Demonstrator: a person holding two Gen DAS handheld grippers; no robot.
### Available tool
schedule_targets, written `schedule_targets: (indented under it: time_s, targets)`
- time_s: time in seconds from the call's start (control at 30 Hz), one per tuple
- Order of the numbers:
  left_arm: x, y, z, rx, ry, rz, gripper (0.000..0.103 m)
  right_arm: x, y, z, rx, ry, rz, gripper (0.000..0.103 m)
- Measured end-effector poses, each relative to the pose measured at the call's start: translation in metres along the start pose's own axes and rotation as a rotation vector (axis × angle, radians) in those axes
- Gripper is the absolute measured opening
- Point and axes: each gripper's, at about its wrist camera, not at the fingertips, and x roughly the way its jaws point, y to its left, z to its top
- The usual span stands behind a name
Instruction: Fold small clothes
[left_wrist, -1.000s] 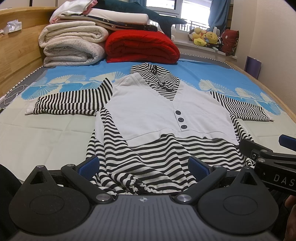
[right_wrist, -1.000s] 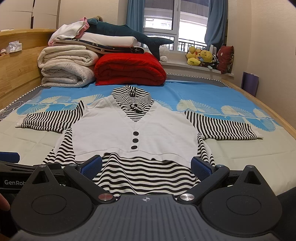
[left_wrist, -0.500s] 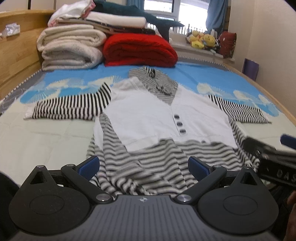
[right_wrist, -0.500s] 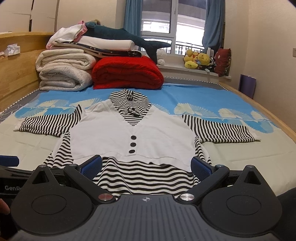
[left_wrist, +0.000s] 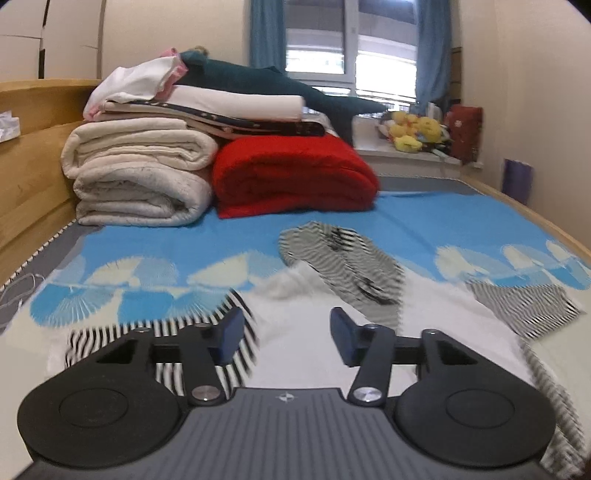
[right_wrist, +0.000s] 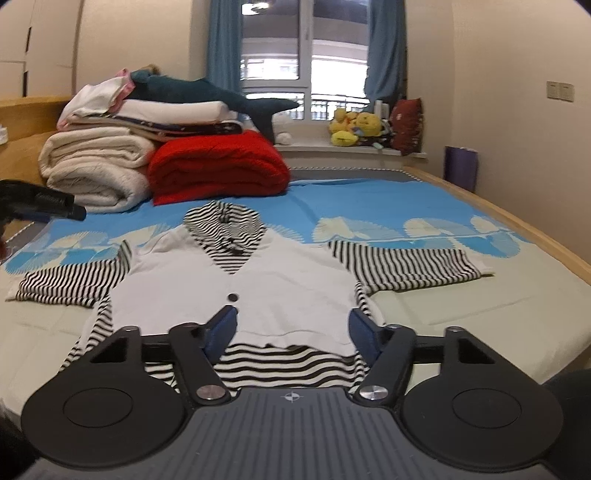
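Across the bed, a striped top lies flat, unfolded; both grippers hover above, jaws closing on nothing.

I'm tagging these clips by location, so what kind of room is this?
Most likely a bedroom: a striped top lies spread on a bed with a wooden frame, folded blankets are stacked at its far end, and plush toys sit on the windowsill.

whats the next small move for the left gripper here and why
Probably lower the left gripper onto the striped sleeve beside its left finger and finish the grip. Its jaws are closing with nothing pinched between them, and the top lies flat and unfolded, both sleeves out.
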Motion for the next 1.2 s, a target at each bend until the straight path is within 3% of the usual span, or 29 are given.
schedule_targets:
  time_s: [0.1, 0.2, 0.33, 0.47, 0.63, 0.77, 0.87, 1.0, 1.1, 1.17, 1.2]
  targets:
    - [0.049, 0.037, 0.014, -0.041, -0.001, 0.057, 0.055, 0.000, -0.009, 0.013, 0.006, -0.022, 0.012, 0.065]
    - [0.090, 0.082, 0.005, -0.120, 0.022, 0.128, 0.055, 0.011, -0.014, 0.036, -0.005, -0.047, 0.034, 0.066]
    - [0.138, 0.137, -0.023, -0.263, 0.187, 0.203, 0.055, 0.043, -0.007, 0.079, -0.017, -0.115, 0.056, 0.069]
    - [0.157, 0.176, -0.034, -0.352, 0.207, 0.259, 0.055, 0.091, 0.013, 0.119, -0.037, -0.225, 0.113, 0.072]
    - [0.172, 0.238, -0.052, -0.571, 0.278, 0.298, 0.057, 0.165, 0.045, 0.162, -0.031, -0.220, 0.224, 0.073]
    - [0.173, 0.284, -0.072, -0.758, 0.327, 0.321, 0.062, 0.208, 0.069, 0.158, -0.048, -0.205, 0.261, 0.073]
    - [0.180, 0.317, -0.091, -0.912, 0.366, 0.317, 0.062, 0.232, 0.079, 0.147, -0.045, -0.116, 0.263, 0.074]
    - [0.184, 0.339, -0.107, -1.010, 0.389, 0.364, 0.062, 0.247, 0.090, 0.134, -0.061, -0.094, 0.301, 0.074]
    - [0.189, 0.345, -0.112, -1.047, 0.384, 0.404, 0.053, 0.261, 0.089, 0.135, -0.067, -0.086, 0.285, 0.073]
    - [0.188, 0.343, -0.109, -1.023, 0.363, 0.450, 0.004, 0.271, 0.082, 0.137, -0.049, -0.059, 0.280, 0.067]
    - [0.186, 0.339, -0.104, -1.001, 0.351, 0.473, 0.003, 0.274, 0.078, 0.138, -0.038, -0.047, 0.278, 0.058]
